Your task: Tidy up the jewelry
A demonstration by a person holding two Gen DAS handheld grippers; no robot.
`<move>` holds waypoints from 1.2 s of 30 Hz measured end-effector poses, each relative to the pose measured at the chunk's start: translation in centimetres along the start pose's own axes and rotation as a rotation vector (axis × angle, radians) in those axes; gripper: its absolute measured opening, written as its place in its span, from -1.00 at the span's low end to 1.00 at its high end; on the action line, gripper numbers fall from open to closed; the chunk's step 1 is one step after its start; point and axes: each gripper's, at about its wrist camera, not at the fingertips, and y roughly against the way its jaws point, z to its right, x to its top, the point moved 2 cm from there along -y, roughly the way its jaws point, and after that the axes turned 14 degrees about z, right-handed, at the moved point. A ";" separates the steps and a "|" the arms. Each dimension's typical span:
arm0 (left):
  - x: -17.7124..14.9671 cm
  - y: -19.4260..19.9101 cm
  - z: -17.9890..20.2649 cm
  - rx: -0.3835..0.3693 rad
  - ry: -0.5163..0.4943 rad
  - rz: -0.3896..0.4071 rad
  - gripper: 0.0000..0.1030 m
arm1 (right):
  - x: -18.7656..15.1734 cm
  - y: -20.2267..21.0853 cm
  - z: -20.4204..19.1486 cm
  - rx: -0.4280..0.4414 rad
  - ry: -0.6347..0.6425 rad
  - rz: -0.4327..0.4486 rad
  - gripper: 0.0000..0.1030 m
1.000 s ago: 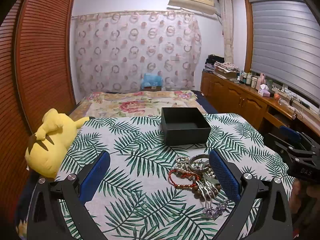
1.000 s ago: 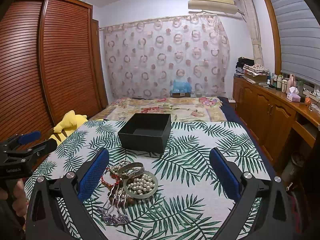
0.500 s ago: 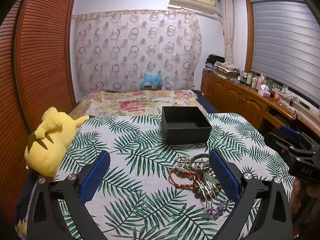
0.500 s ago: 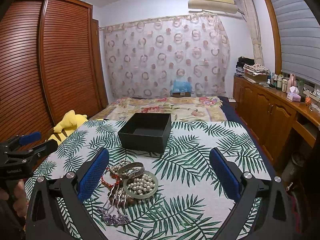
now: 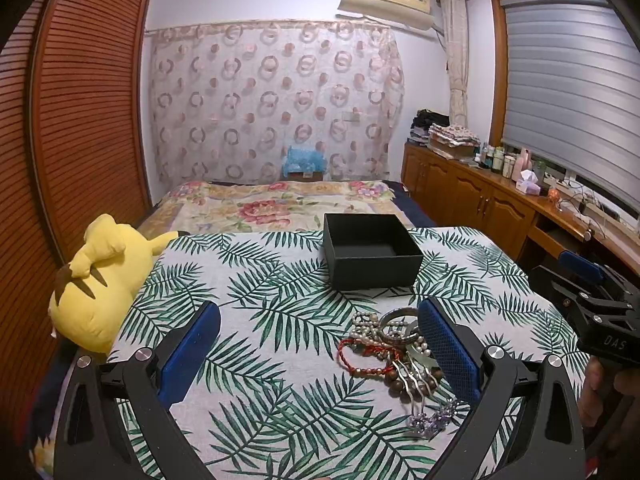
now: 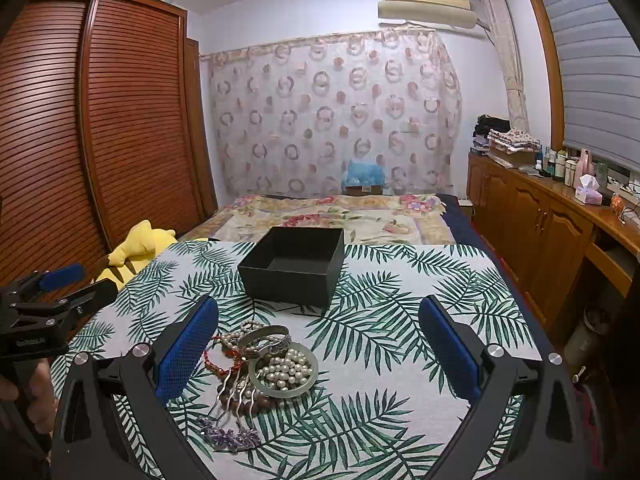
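A heap of jewelry (image 5: 394, 354) (image 6: 260, 364) lies on the leaf-print cloth: pearl strands, a silver bangle (image 6: 264, 340), a red cord bracelet (image 5: 362, 358), a pale green bangle (image 6: 284, 370) and a hair comb with purple flowers (image 6: 230, 436). Behind the heap stands an open, empty black box (image 5: 372, 252) (image 6: 294, 266). My left gripper (image 5: 318, 354) hovers open, the heap at its right finger. My right gripper (image 6: 318, 354) is also open, the heap by its left finger. Each gripper shows at the other view's edge, held by a hand.
A yellow plush toy (image 5: 94, 280) lies at the cloth's left edge. A bed with a floral cover (image 5: 276, 204) extends behind the box. Wooden cabinets (image 6: 548, 232) with bottles run along the right wall, and a slatted wardrobe (image 6: 80, 140) stands on the left.
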 end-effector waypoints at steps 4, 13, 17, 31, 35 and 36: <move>0.1 0.0 0.1 -0.001 0.001 0.000 0.85 | 0.0 0.0 0.0 0.001 -0.001 0.000 0.95; 0.1 0.0 0.1 0.000 0.001 0.000 0.85 | 0.1 -0.1 -0.2 0.002 -0.004 0.005 0.95; 0.0 0.0 0.0 0.000 0.002 0.001 0.85 | 0.1 -0.1 -0.2 0.002 -0.005 0.006 0.95; -0.1 0.0 0.0 -0.002 0.006 -0.003 0.85 | 0.0 -0.1 -0.2 0.003 -0.005 0.005 0.95; -0.7 -0.2 0.2 -0.003 0.006 -0.009 0.85 | 0.0 -0.4 -1.1 0.011 -0.004 -0.002 0.95; -0.9 -0.3 0.2 -0.003 0.007 -0.012 0.85 | -0.1 -0.4 -1.1 0.012 -0.003 -0.005 0.95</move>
